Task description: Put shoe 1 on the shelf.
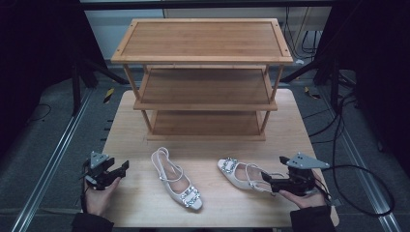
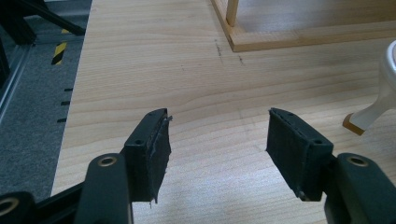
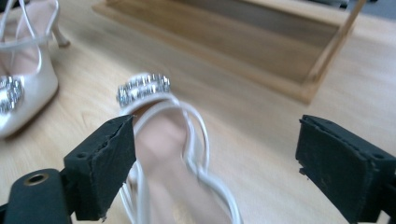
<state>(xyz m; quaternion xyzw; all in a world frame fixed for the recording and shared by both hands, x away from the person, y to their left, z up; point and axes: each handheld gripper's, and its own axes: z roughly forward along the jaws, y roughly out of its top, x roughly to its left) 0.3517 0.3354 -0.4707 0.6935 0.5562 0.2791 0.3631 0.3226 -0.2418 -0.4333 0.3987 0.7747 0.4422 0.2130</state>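
Right gripper [image 1: 267, 180], open, touches right shoe's [image 1: 241, 175] heel.

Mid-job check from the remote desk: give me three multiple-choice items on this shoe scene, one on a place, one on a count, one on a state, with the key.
1. Where is the right gripper?
A. At the heel end of the right shoe
B. Over the rack's top shelf
C. Beside the left shoe

2. How many shelves has the wooden rack?
A. Two
B. Three
C. Five

3. How do the left gripper fingers stand?
A. Shut on a shoe
B. Shut on nothing
C. Open, bare table between them

Key:
1 A: in the high view the gripper sits at that shoe's straps, and its own view shows the shoe between its open fingers.
2 B: the high view shows a top, middle and bottom shelf.
3 C: the left gripper view shows a wide gap with only the table in it.
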